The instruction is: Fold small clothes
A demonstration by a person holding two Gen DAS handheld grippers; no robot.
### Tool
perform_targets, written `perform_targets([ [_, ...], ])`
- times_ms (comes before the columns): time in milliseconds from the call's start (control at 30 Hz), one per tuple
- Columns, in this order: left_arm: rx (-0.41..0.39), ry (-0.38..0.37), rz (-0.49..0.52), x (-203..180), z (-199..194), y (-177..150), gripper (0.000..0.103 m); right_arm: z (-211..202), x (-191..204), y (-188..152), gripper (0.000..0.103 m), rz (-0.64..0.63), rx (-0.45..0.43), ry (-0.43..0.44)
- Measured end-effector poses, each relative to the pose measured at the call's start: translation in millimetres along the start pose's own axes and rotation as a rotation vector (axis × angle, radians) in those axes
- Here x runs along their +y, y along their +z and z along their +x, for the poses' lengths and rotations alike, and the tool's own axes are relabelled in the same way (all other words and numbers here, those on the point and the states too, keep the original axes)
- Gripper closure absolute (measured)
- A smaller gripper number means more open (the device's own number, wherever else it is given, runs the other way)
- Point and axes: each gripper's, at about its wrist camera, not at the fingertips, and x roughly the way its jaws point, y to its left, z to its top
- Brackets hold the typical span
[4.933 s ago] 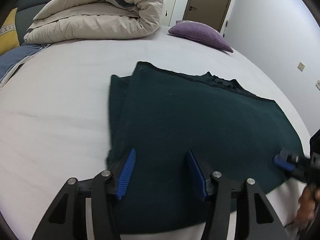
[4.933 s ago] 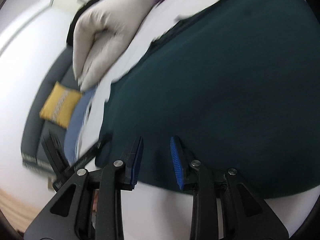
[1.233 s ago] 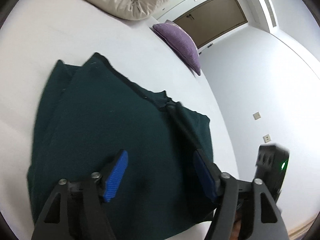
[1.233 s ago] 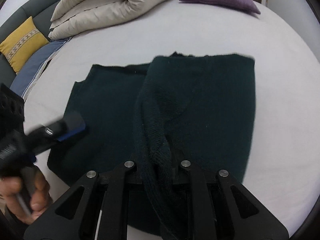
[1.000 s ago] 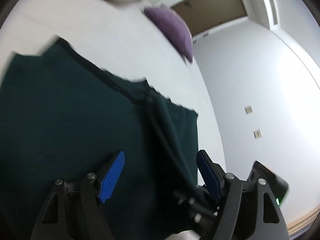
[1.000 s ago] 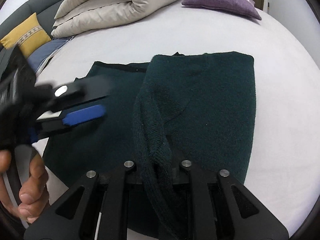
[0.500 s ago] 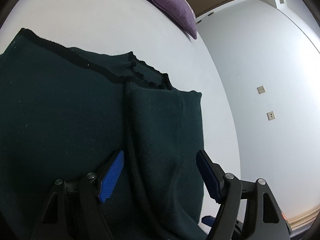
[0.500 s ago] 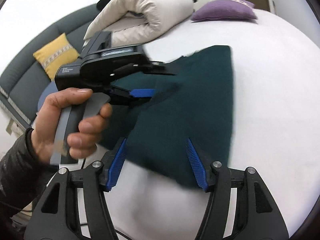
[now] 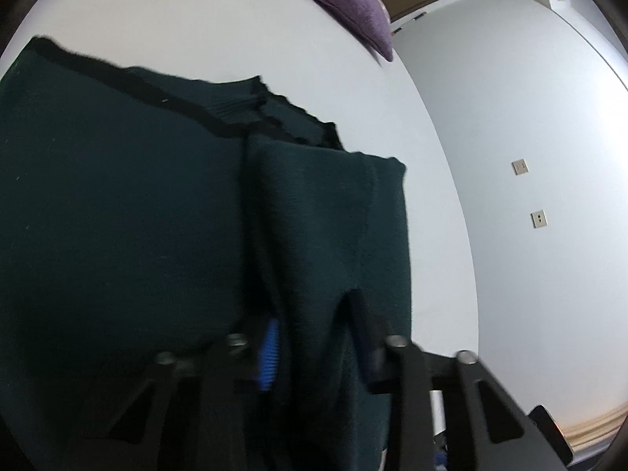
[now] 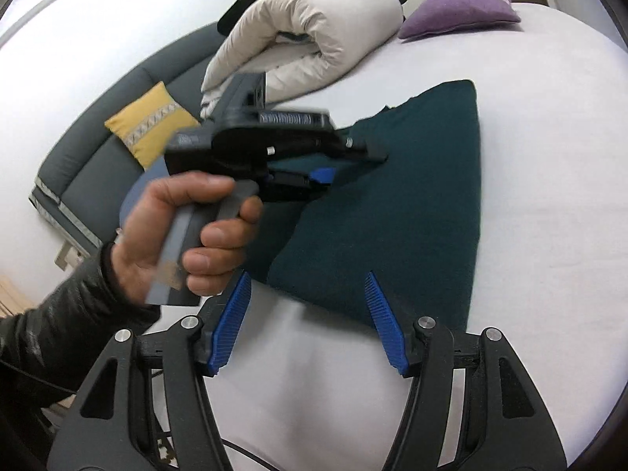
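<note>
- While the dark green sweater [image 9: 117,216] lies spread on the white bed [image 9: 204,27], its right-hand part is folded over onto the body, making a narrower panel with a straight far edge.
- From the left wrist view, the left gripper [image 9: 314,337] sits low over the near end of that folded panel; a ridge of knit rises between its two fingers, one blue pad [image 9: 270,357] shows on the left of the ridge, and the other finger is dark and blurred on the right — whether the fingers actually pinch the cloth cannot be told.
- From the right wrist view, the right gripper [image 10: 310,322] hangs over bare sheet just short of the sweater's near edge, its blue pads [image 10: 378,314] spread wide apart with nothing between them.
- That same view shows the person's left hand [image 10: 184,231] wrapped around the grey handle of the left gripper, whose tip reaches over the middle of the sweater.
- At the far side of the bed sit a rolled cream duvet [image 10: 306,43] and a purple cushion [image 10: 463,11].
- Beyond the bed on the left stands a grey sofa [image 10: 98,157] with a yellow cushion [image 10: 151,125] on it.
</note>
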Motion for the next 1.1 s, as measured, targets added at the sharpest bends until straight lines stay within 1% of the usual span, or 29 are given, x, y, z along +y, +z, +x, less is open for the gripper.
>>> perform_targets([
  [33,-0.002,-0.003,-0.007,3.2,-1.2,0.4,0.087,-3.5,-6.6,0.0,0.044,0.026,-0.013,-0.008],
  [67,-0.002,-0.012,-0.012,5.9,-2.7,0.7,0.088,-6.3,-13.7,-0.2,0.044,0.049,-0.021,-0.024],
  [133,-0.013,-0.02,-0.008,7.2,-7.7,0.5,0.089,-11.2,-32.3,0.9,0.043,0.122,-0.042,-0.086],
  [200,-0.022,-0.029,-0.002,7.3,-14.5,0.1,0.09,-13.7,-48.6,5.4,0.043,0.186,-0.063,-0.119],
  [233,-0.027,-0.039,-0.002,7.7,-19.2,0.5,0.09,-13.7,-56.4,7.5,0.043,0.211,-0.071,-0.164],
  [333,-0.054,-0.057,0.007,11.9,-43.4,4.7,0.091,-5.8,-66.0,14.0,0.042,0.205,-0.065,-0.267],
  [367,-0.065,-0.057,0.009,14.3,-52.0,6.4,0.091,-1.0,-66.5,15.9,0.042,0.199,-0.059,-0.272],
  [467,-0.098,-0.054,0.005,28.9,-84.5,13.8,0.091,16.4,-56.5,22.1,0.042,0.149,-0.034,-0.268],
  [567,-0.128,-0.025,0.004,48.6,-113.9,18.8,0.091,40.6,-37.5,29.1,0.042,0.078,-0.004,-0.259],
  [667,-0.164,0.003,-0.022,75.3,-143.9,21.8,0.091,66.8,-4.6,36.0,0.042,-0.011,0.027,-0.247],
  [733,-0.176,0.018,-0.042,92.5,-156.7,24.2,0.091,81.2,15.5,40.5,0.042,-0.075,0.048,-0.264],
  [800,-0.184,0.026,-0.069,110.2,-165.1,25.8,0.091,94.3,33.3,44.5,0.042,-0.116,0.061,-0.261],
  [900,-0.196,0.029,-0.098,133.4,-168.8,24.4,0.091,106.9,48.1,47.3,0.042,-0.143,0.071,-0.267],
  [1033,-0.198,0.028,-0.135,150.9,-157.5,16.3,0.091,117.1,59.4,43.9,0.041,-0.16,0.077,-0.277],
  [1100,-0.179,0.052,-0.132,156.0,-152.2,10.1,0.09,121.3,62.2,40.9,0.04,-0.188,0.084,-0.299],
])
